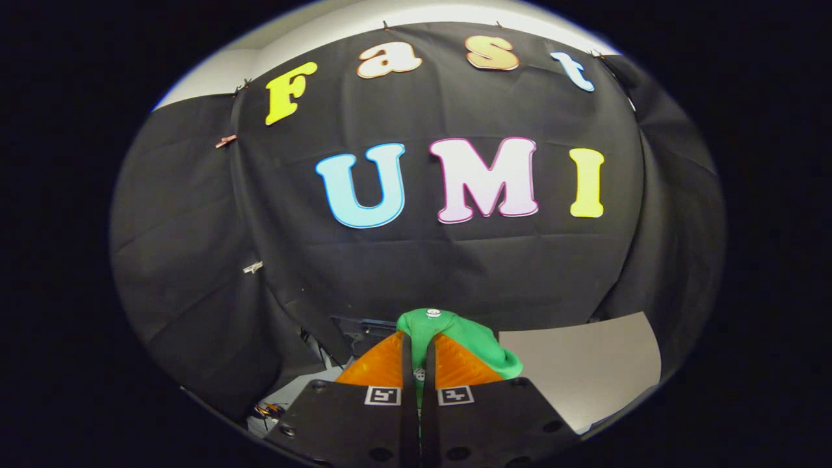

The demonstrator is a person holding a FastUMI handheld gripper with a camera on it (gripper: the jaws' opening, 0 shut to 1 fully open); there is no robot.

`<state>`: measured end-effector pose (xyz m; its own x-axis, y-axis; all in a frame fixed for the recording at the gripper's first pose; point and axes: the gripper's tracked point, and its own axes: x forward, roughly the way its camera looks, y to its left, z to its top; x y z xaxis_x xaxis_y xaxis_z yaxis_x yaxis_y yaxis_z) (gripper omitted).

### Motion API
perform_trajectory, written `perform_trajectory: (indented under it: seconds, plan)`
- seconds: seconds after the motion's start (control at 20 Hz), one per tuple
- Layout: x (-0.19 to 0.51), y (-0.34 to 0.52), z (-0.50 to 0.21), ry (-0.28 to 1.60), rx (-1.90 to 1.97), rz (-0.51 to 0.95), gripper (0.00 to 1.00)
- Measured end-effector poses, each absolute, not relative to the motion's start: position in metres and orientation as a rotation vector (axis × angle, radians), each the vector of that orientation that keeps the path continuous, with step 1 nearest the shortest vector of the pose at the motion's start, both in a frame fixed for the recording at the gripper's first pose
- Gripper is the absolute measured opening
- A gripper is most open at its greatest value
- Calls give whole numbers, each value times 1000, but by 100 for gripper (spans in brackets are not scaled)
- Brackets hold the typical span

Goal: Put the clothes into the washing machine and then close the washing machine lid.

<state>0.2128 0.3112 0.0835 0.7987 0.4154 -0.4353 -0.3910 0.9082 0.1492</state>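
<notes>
My gripper (418,351) has its jaws clamped on a green garment (455,338), mostly hidden behind the fingers; a grey tabletop (585,370) lies to its right.

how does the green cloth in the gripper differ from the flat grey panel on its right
The green cloth garment is bunched and soft, pinched between the fingers of the hand-held gripper; the flat grey panel lies free, beyond and to the side of them. The garment is bright green with a small white button; the panel is plain pale grey. Both sit in front of the black cloth wall.
</notes>
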Motion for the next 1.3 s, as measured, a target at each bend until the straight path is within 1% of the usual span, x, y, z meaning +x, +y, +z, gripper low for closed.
perform_trajectory:
  seconds: [0.2,0.45,0.9,1.3]
  plan:
    - [205,355,73,483,63,470,6]
    - [203,390,37,510,41,477,6]
    - [202,426,-67,612,-30,491,6]
    - [212,428,-165,696,-59,463,6]
